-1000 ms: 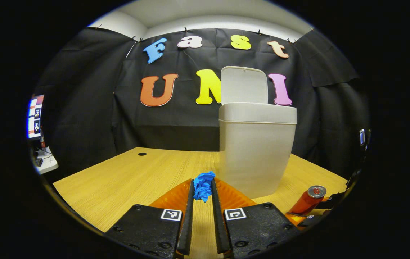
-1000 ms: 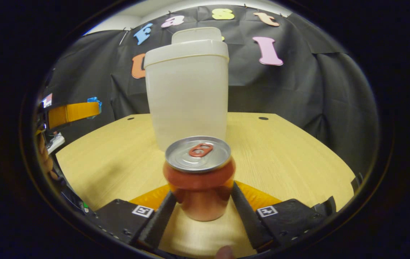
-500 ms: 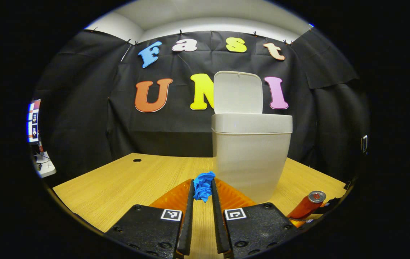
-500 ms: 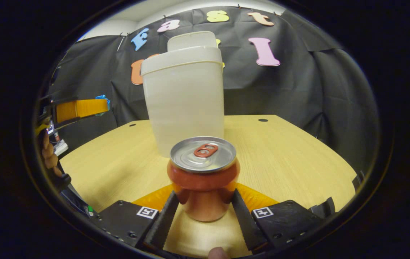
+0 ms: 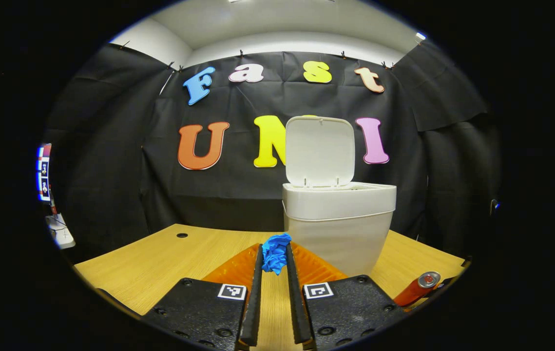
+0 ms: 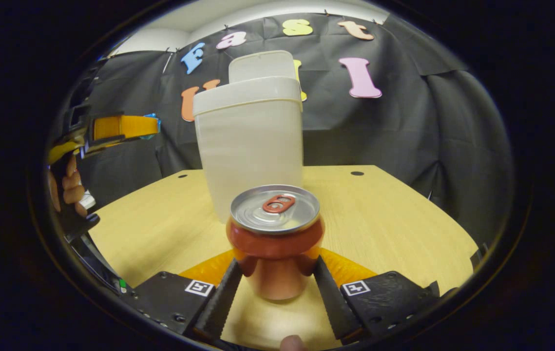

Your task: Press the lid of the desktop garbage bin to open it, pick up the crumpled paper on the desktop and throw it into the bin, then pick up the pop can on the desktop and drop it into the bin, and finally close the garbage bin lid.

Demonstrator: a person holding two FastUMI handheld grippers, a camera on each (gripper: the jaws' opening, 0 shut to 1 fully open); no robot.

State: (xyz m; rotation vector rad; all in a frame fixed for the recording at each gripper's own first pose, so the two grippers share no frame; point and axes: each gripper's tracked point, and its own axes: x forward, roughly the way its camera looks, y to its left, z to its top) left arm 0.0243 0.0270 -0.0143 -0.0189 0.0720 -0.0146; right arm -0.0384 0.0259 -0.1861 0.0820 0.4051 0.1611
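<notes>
Since the earlier frames the left gripper [image 5: 274,273] has risen: in the left gripper view the cream plastic desktop bin [image 5: 339,229] now sits lower, at 3 o'clock of centre, and its open mouth begins to show beneath the raised hinged lid [image 5: 319,151]. The fingers are clamped on the crumpled blue paper [image 5: 276,251], held clear of the light wooden desktop [image 5: 160,258]. The right gripper [image 6: 276,287] has both fingers pressed on the upright orange pop can [image 6: 276,248] at 6 o'clock.

The step in hand appears to be carrying the paper over the bin; it is best released once above the rim and clear of the lid.

The left gripper view reveals the lid's underside and hinge; the right gripper view shows the holding hand [image 6: 67,187] at 9 o'clock.
</notes>
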